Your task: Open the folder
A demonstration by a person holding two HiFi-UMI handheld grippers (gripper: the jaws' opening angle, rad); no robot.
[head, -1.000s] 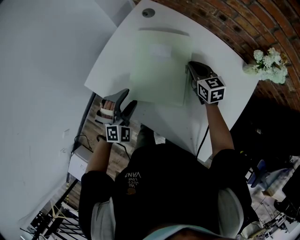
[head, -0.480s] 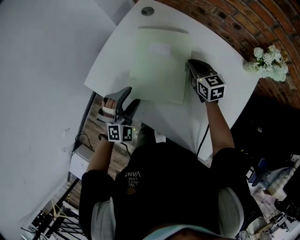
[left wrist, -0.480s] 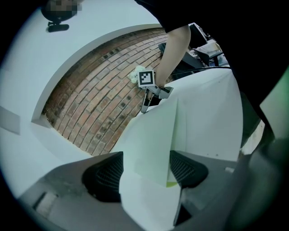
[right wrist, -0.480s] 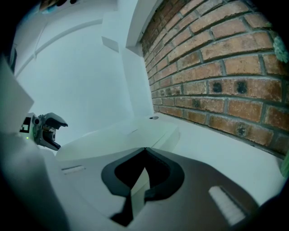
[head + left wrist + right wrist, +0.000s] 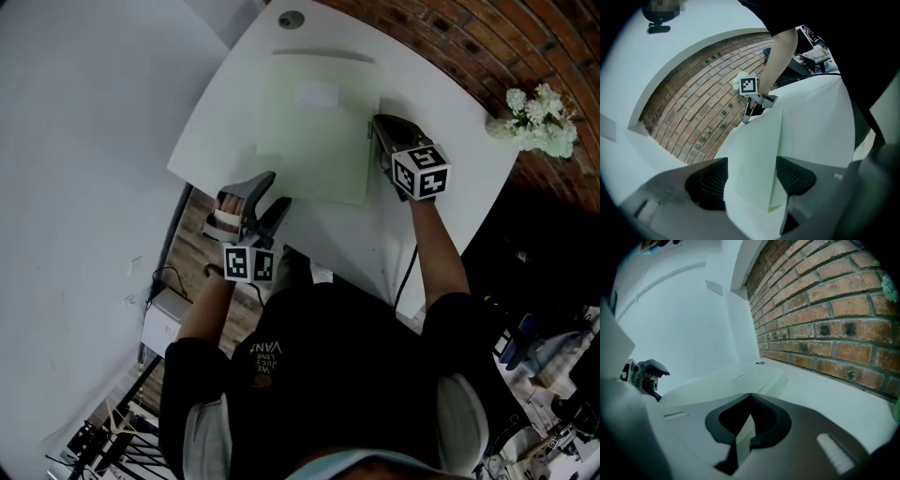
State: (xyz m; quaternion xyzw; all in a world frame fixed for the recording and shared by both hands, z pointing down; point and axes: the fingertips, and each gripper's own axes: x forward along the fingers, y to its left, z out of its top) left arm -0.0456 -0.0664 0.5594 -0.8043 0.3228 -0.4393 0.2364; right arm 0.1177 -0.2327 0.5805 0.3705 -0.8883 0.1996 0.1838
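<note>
One thin, rectangular folder (image 5: 319, 131) lies on a smooth curved table (image 5: 450, 112).

A white surface (image 5: 450, 131) with a curved far edge spreads under and beyond the left tongs (image 5: 272, 190) and the right tongs (image 5: 375, 124). Past that edge, beyond the right tongs, runs a red-brown brick wall (image 5: 487, 42). A bunch of white flowers (image 5: 536, 120) shows in front of it, to the right of the right tongs. A round grey grommet (image 5: 292, 19) is set in the surface well beyond the left tongs. Left of the left tongs rises a plain white wall (image 5: 84, 141). Below them a strip of wooden floor (image 5: 183, 239) shows, with a white box (image 5: 161, 326) and dark cables (image 5: 167, 277). The light is dim and even.
</note>
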